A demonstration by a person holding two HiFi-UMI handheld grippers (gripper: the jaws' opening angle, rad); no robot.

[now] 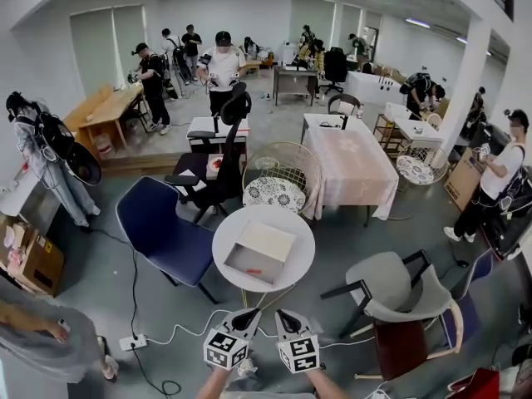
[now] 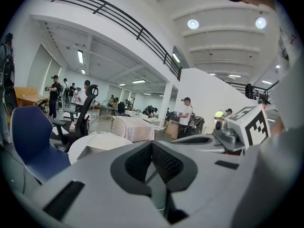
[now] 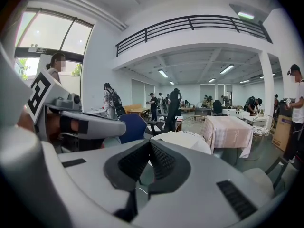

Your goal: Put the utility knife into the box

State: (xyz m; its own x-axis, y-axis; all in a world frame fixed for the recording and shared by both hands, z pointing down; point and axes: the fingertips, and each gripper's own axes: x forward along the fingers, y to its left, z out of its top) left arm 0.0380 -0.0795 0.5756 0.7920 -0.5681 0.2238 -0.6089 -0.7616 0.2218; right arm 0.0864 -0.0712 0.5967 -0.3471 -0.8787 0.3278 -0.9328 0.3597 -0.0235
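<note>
1. The box (image 1: pixel 262 252), a shallow, open rectangular tray with pale flat walls, is sitting on the round white tabletop (image 1: pixel 258 214).
2. The utility knife (image 1: pixel 253 271), showing only as a small reddish sliver, is lying inside the box near its front wall.
3. The left gripper (image 1: pixel 247 314) is hovering short of the tabletop, its dark ribbed fingers (image 2: pixel 140 163) pressing together on nothing.
4. The right gripper (image 1: pixel 283 314) is hanging just beside it, its textured fingers (image 3: pixel 135 161) likewise meeting, empty.

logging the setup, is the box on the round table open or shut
Open: the head view looks down into the box, onto its floor, where a small red thing lies. No lid shows.
</note>
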